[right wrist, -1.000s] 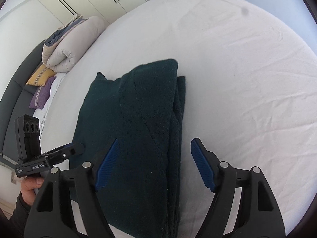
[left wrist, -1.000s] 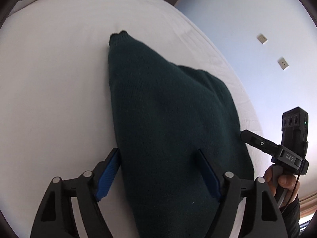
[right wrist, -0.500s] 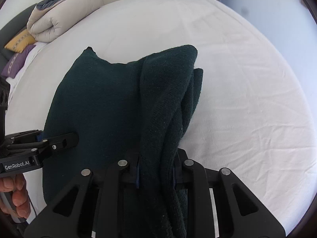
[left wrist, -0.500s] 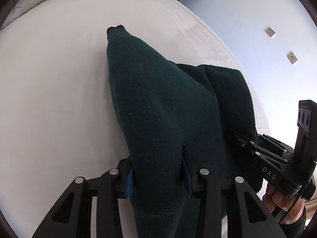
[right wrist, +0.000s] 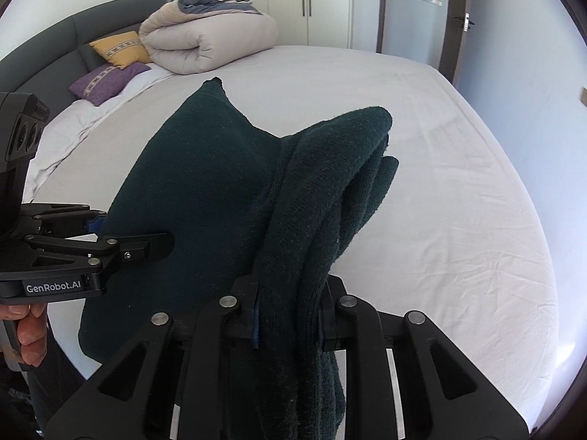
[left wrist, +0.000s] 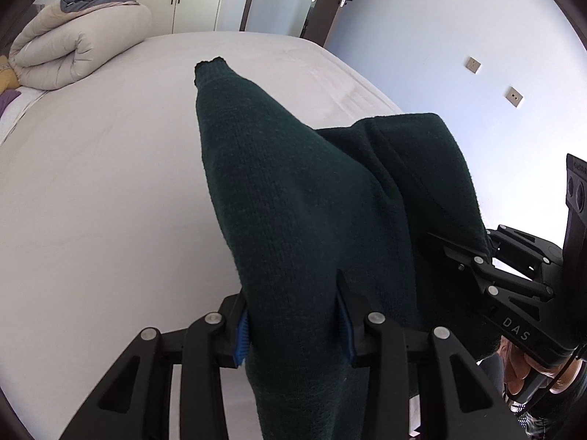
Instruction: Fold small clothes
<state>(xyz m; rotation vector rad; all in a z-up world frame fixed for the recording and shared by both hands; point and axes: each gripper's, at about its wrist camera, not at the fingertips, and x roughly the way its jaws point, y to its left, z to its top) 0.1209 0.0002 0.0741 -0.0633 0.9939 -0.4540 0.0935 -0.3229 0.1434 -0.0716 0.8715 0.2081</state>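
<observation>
A dark green knitted sweater [left wrist: 293,198], partly folded, is lifted at its near edge above the white bed [left wrist: 91,183]. My left gripper [left wrist: 293,330] is shut on the sweater's left near edge. My right gripper [right wrist: 288,315] is shut on the thick folded right edge of the sweater [right wrist: 220,183]. The sweater's far corner [left wrist: 211,66] still rests on the bed. Each gripper shows in the other's view, the right gripper [left wrist: 462,256] at the right and the left gripper [right wrist: 146,245] at the left. The cloth hides the fingertips.
A rolled beige duvet [right wrist: 209,36] lies at the head of the bed beside a yellow pillow [right wrist: 119,49] and a purple pillow [right wrist: 108,80]. A grey headboard [right wrist: 44,55], wardrobe doors [right wrist: 304,0] and a blue wall [left wrist: 440,55] stand around the bed.
Both grippers closed on the sweater's near edge and raised it off the bed. The views tilted up, bringing the duvet and wardrobe into sight.
</observation>
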